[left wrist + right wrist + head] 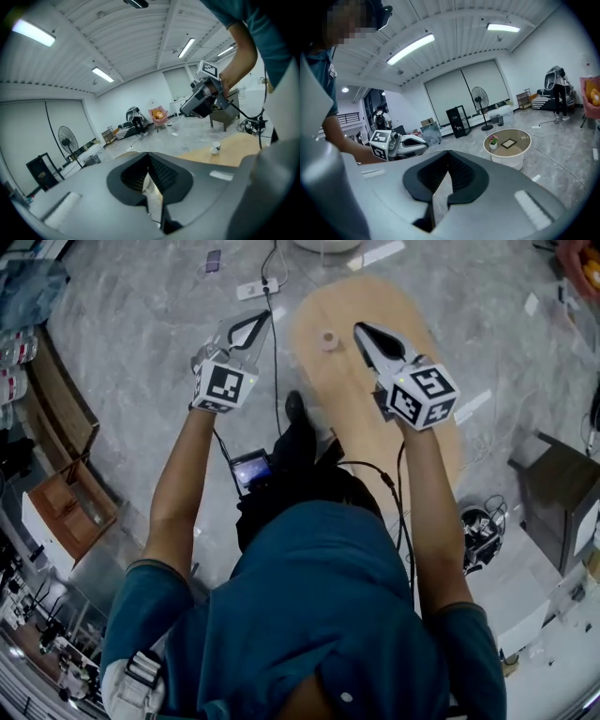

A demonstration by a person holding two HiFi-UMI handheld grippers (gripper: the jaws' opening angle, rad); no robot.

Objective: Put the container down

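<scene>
We count two grippers, one in each of the person's hands, and each carries one marker cube. The left gripper (260, 320) hangs off the left edge of the oval wooden table (330, 390), above the floor (141, 324). Its jaws are pressed together with nothing between them. The right gripper (361, 331) is over that table, just right of the container, and its jaws are likewise closed on nothing.

There is one container (328, 338), a small white cup. It stands upright on the oval wooden table near its far end, apart from both grippers.

The table top is pale wood and bare except for that cup. The floor around it is grey, marbled stone. One white power strip (257, 287) lies on it off the table's far left corner, with a black cable running back from it alongside the table.

The room is large and white, with a ribbed ceiling. The right gripper view shows two lit light strips (410, 48) there. One standing fan (479, 101) is well away from the oval table by the far wall. One round white table (507, 143) holds one potted plant and one frame.
</scene>
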